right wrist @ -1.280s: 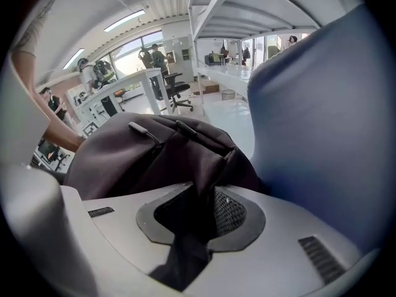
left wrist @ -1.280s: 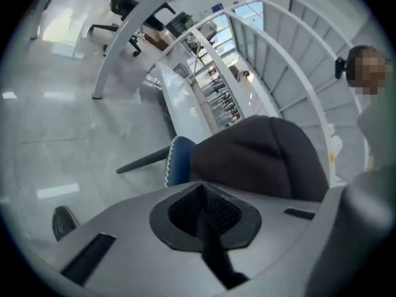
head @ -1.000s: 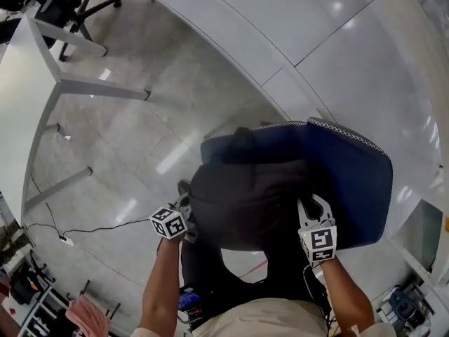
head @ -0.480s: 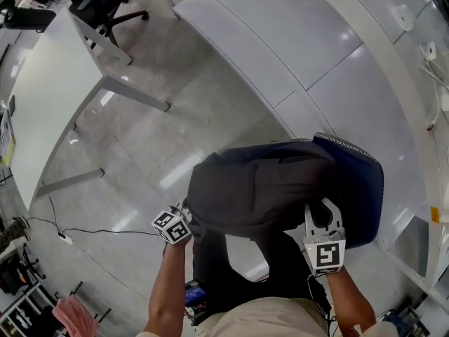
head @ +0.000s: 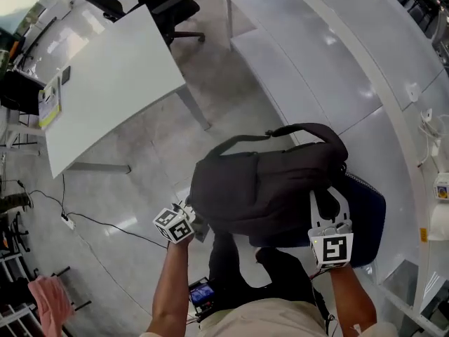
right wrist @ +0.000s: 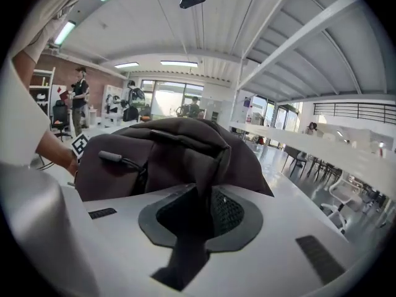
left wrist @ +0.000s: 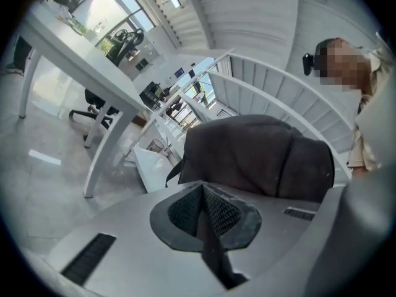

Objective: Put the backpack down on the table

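Backpack (head: 270,188), dark grey and bulging, hangs in the air between my two grippers. It is over a blue chair (head: 368,213) and just beside the curved white bench (head: 316,55), not yet on it. My left gripper (head: 191,223) has its jaws fully together, pinching only a thin edge of the bag's side. My right gripper (head: 328,201) has its jaws clamped on a thicker fold of fabric at the other side.

I judge the left pinch to be the weak point. So little cloth is caught that the bag's weight could pull it free and drop that side toward the floor. The top handle (head: 309,128) loops out on the far side and could catch on the bench's rim. Set too near that rim, the bag could tip off.

The bag looks closed, with a zip pull (right wrist: 108,156) showing. What is inside I cannot tell.
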`<state>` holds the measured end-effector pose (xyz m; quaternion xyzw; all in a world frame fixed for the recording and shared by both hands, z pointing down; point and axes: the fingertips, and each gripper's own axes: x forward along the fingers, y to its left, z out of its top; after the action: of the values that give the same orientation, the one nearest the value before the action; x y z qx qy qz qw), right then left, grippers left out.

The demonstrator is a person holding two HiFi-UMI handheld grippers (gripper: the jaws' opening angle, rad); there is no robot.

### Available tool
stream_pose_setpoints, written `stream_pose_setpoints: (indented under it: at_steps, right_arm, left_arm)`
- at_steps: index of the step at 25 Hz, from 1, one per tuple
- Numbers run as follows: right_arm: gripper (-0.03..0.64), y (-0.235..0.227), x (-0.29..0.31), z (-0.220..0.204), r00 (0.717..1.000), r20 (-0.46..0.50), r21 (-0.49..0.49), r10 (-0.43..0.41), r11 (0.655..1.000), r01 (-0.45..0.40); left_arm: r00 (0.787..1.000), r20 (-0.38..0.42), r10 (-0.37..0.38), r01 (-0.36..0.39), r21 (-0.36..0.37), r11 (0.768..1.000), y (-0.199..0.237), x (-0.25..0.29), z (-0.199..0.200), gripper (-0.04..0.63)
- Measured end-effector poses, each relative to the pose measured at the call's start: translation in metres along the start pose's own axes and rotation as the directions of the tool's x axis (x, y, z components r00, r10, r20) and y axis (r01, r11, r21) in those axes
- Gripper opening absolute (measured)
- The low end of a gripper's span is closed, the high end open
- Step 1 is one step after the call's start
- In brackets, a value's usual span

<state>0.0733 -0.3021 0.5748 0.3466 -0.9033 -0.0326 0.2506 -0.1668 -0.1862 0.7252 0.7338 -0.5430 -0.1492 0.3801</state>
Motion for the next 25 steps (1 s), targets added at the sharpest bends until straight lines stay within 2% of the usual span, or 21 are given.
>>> stream_pose_setpoints:
  at_steps: [8,14,22,25]
  right_arm:
    - [0.069,0.067,0.051,0.141,0.989,0.135,-0.070,0.059,0.996,-0.050]
    - [0.069,0.123,0.099,0.236,0.975,0.205,-0.113,0.085,0.992,-0.063]
    - [0.069,0.169,0.164,0.322,0.950,0.274,-0.113,0.149,0.986,-0.122]
    - [0.069,0.184,0.190,0.350,0.940,0.288,-0.114,0.181,0.981,-0.154]
  left_arm:
    - [0.988,0.147,0.058,-0.064,0.039,0.997,0.020,-0.085,0.113,0.003]
    - [0.975,0.208,0.081,-0.099,0.076,0.992,0.054,-0.140,0.204,0.003]
    - [0.955,0.252,0.159,-0.199,0.145,0.969,0.089,-0.192,0.302,0.003]
    - [0.945,0.262,0.197,-0.241,0.147,0.959,0.101,-0.207,0.329,0.003]
